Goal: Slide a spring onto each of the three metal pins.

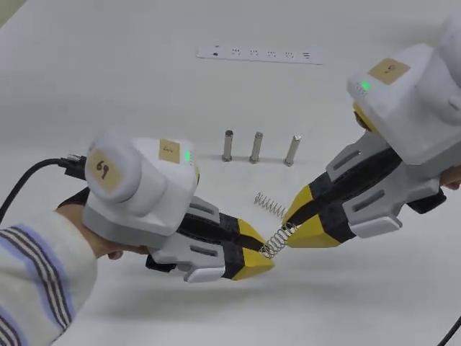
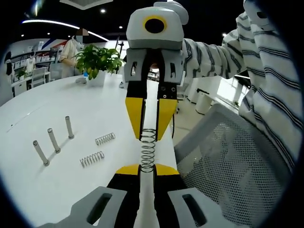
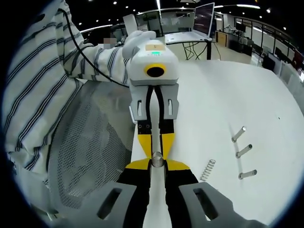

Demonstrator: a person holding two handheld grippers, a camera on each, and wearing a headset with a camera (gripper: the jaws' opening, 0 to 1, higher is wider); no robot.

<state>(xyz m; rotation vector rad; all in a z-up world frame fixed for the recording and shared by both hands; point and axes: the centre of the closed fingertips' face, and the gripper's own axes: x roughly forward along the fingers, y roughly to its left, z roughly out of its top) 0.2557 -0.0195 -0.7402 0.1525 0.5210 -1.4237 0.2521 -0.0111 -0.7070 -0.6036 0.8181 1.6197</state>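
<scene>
Left tongs [image 1: 266,259] — sticker [image 1: 104,170] "69" — and right tongs [image 1: 294,227] pinch one spring [image 1: 278,241].

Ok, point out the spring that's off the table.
The spring held in the air between the left gripper and right gripper; the other two lie flat on the table.

White bench [image 1: 144,72], left tool [image 1: 268,258] and right tool [image 1: 292,227] white-bodied with black-and-yellow jaws and a green light each, silver-grey spring [image 1: 278,240], three shiny grey pins [image 1: 256,147], white sleeve [image 1: 36,281] with grey and blue stripes near left, white power strip [image 1: 259,54] at the far side
</scene>
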